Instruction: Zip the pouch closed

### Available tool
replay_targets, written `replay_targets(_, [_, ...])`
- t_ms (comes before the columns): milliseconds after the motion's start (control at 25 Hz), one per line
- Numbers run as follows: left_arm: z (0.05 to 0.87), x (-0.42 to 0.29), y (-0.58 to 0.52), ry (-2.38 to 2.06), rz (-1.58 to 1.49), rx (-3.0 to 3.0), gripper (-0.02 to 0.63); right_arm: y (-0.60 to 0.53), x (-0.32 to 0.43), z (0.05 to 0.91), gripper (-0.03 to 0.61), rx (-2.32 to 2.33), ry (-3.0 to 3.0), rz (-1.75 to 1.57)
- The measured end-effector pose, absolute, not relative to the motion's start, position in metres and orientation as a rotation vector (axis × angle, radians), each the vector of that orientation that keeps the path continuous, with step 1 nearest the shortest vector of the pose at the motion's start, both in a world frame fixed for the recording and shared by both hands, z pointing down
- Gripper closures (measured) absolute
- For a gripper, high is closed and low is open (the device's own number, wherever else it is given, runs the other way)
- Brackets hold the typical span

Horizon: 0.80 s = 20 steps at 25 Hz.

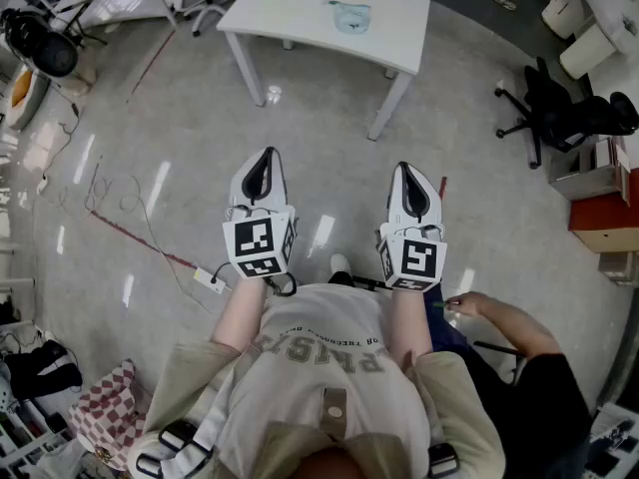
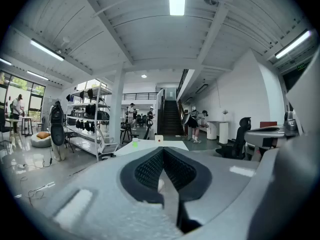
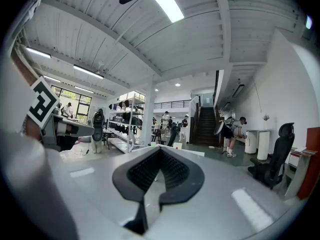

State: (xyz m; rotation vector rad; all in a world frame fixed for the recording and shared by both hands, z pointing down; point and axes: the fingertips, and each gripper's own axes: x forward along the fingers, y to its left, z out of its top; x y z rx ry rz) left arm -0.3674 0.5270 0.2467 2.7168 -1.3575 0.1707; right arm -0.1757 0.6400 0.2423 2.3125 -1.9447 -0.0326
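Right gripper (image 3: 159, 156): jaws closed together, nothing between them. Beyond: white table (image 3: 192, 153); shelving rack (image 3: 125, 131), left; staircase (image 3: 206, 126); person (image 3: 231, 134) bending beside it; black office chair (image 3: 274, 166), right; ceiling strip light (image 3: 162, 1).

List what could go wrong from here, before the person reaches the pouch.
1. A power strip lies on the floor at the person's left: a trip hazard when walking to the table.
2. The pouch lies loose on the table. The left gripper and right gripper are both shut and empty, so pulling the zip without holding the pouch may drag it.
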Motion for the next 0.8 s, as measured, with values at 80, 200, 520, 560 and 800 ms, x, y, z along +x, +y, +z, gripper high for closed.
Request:
replay_targets(80, [0.247,-0.368,0.526,-1.358,0.172,2.716,0.607,0.639,-0.176,0.243,0.58,2.313,-1.943,-0.033])
replay_targets(200, [0.249,-0.369,0.524,-1.357,0.175,2.717,0.607,0.638,-0.177,0.243,0.58,2.314,-1.939,-0.033])
replay_targets(520, [0.252,-0.368,0.518,-1.354,0.191,2.718,0.607,0.632,-0.178,0.248,0.58,2.299,-1.93,-0.032])
replay_targets(560, [0.253,-0.367,0.518,-1.353,0.193,2.719,0.607,0.632,-0.178,0.248,0.58,2.297,-1.93,-0.032])
replay_targets(800, [0.256,-0.359,0.513,-1.34,0.205,2.709,0.606,0.628,-0.168,0.25,0.58,2.311,-1.957,0.023])
